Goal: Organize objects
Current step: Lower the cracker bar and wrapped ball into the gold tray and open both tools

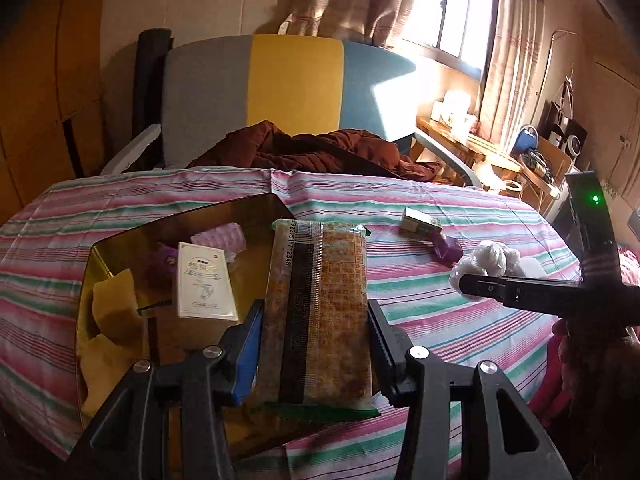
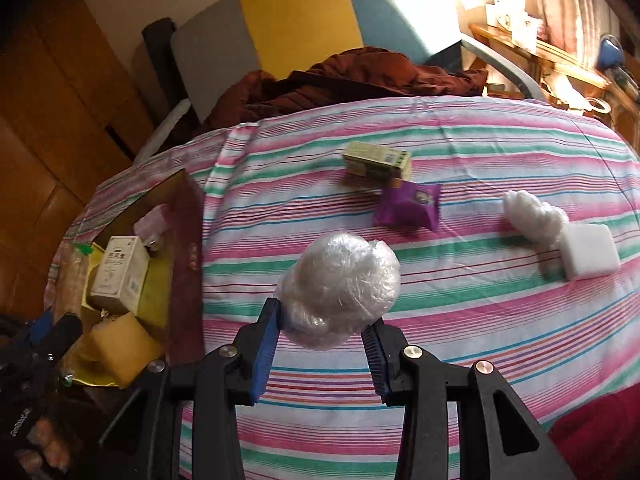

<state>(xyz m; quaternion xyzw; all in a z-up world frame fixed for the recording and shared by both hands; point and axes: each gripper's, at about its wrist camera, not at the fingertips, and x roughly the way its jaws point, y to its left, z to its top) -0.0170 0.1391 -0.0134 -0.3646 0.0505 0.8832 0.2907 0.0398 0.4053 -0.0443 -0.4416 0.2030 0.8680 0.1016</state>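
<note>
Readable text first: the long snack packet (image 1: 320, 312) in my left tongs (image 1: 316, 344) has a barcode number running up its edge, something like 692225171234 and a last digit I can't pin down. The rest of the printing is small Chinese text over a brownish orange wrapper with a dark strip down the middle and green ends. The left tongs are clenched on it from both sides, and it hangs over the right edge of the gold-lined box (image 1: 120, 236).

Inside that box there's a white carton (image 1: 205, 284) with Chinese characters I can't read, a pink blister pack (image 1: 218, 238) behind it, and a yellow sponge (image 1: 114, 300) at the left.

My right tongs (image 2: 322, 348) are gripping a crumpled ball of clear plastic wrap (image 2: 340, 284), held above the striped cloth (image 2: 460, 320) covering the worktop. Out past it sit a pale yellow-green box (image 2: 378, 162) with a barcode patch, a purple sachet (image 2: 408, 208) touching it, a second wad of plastic (image 2: 532, 212), and a white block (image 2: 588, 252) right against that wad.

The box's outer wall looks maroon in the right wrist view, with a gold mark I can't make out.
</note>
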